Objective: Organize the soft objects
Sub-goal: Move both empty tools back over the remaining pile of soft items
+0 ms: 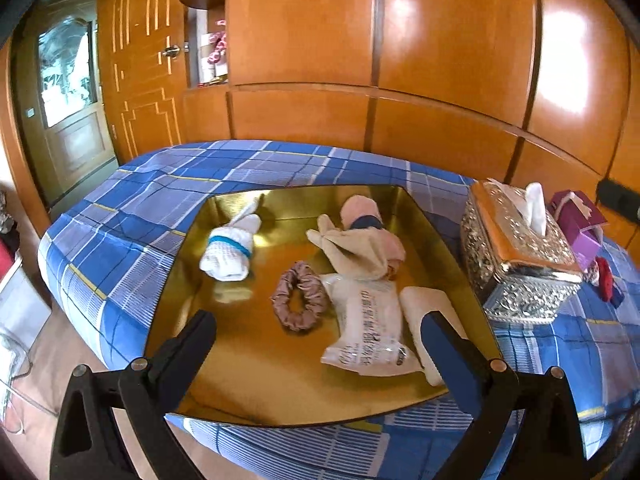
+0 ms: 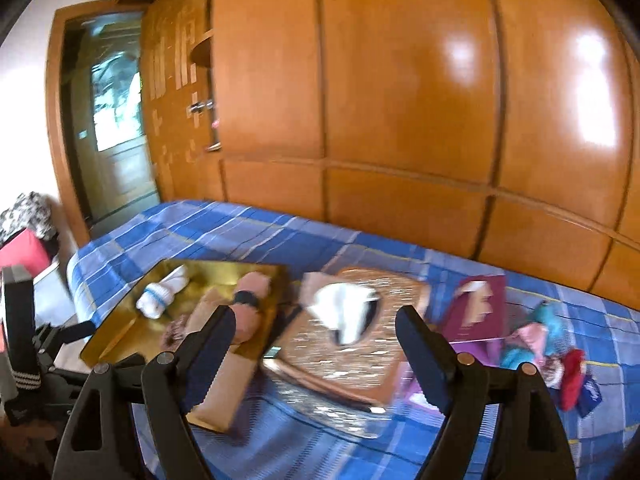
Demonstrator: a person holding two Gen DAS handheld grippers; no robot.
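Observation:
A gold tray [image 1: 256, 384] lies on the blue plaid bed. In it are a white rolled cloth with a blue band [image 1: 230, 250], a pink roll with a dark band [image 1: 362, 216], a beige folded cloth [image 1: 352, 250], a brown scrunchie [image 1: 299, 298] and a white plastic packet [image 1: 370, 328]. My left gripper [image 1: 318, 338] hangs open over the tray's near side, nothing between its fingers. My right gripper [image 2: 316, 340] is open and empty above the silver tissue box [image 2: 340, 364], with the tray [image 2: 116, 336] to its left. Soft blue, pink and red items [image 2: 540, 340] lie at right on the bed.
An ornate silver tissue box [image 1: 516, 256] stands right of the tray, a purple box [image 1: 578, 220] behind it. Red and blue small items [image 1: 604, 278] lie further right. Wooden wardrobe panels [image 1: 400, 60] back the bed. A door [image 1: 66, 92] is at far left. The left gripper's body [image 2: 48, 344] shows at the left edge.

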